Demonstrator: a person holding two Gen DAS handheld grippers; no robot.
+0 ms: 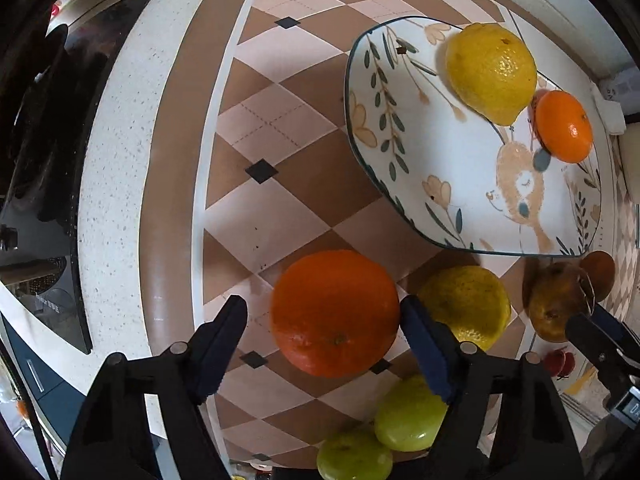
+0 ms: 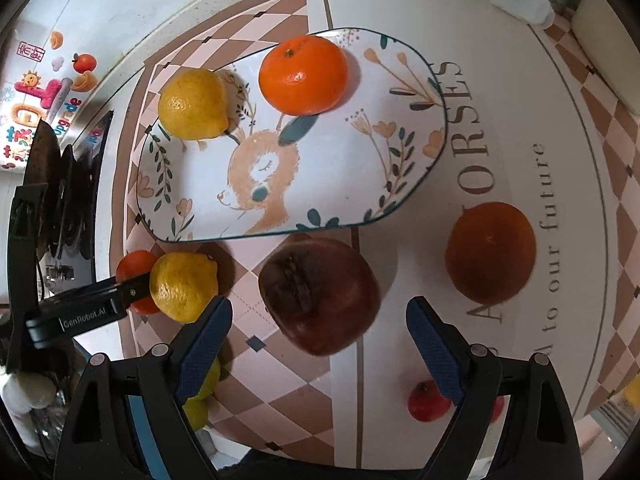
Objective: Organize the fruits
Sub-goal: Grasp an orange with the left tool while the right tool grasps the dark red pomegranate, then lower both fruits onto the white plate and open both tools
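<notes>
On the checkered tablecloth (image 1: 280, 216), the firm, round orange (image 1: 335, 314) is framed by the wide-open left gripper (image 1: 323, 350); its middle should be gripped. The right gripper (image 2: 320, 344) is held wide over the soft persimmon (image 2: 320, 296).

The right hand-held gripper (image 2: 320, 320), jaws apart, straddles a dark persimmon (image 2: 320, 294) below the plate (image 2: 400, 200).

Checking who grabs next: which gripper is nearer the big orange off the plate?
Left. The left gripper straddles the big orange; the right gripper sits open around the dark persimmon.
</notes>
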